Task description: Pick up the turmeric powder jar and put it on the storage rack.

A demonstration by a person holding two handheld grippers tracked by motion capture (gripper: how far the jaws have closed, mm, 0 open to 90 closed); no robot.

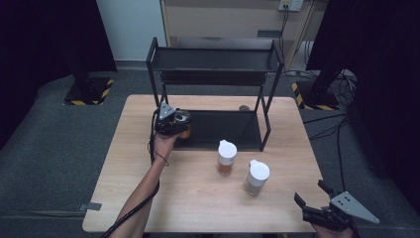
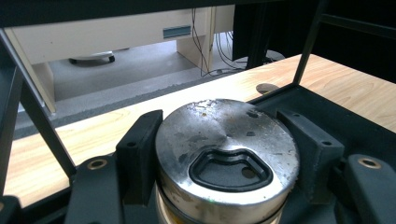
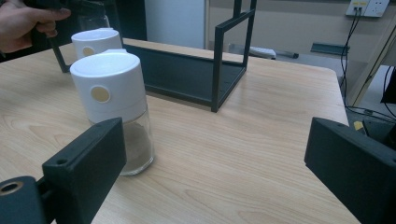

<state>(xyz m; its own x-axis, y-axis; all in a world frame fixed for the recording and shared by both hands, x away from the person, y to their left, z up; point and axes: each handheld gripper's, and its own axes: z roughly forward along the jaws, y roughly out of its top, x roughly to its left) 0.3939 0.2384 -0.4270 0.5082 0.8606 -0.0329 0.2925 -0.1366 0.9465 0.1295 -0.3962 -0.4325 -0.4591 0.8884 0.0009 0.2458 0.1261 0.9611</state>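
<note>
Overhead and gripper-mounted; shared rack

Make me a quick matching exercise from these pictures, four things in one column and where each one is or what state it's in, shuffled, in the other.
1. silver-lidded jar
2. jar with brown powder
3. right gripper
4. rack

a. open, holding nothing
b. at the table's far side
c. between the left gripper's jaws
d. on bare tabletop, white cap on

Pairs: 1-c, 2-d, 3-a, 4-b
</note>
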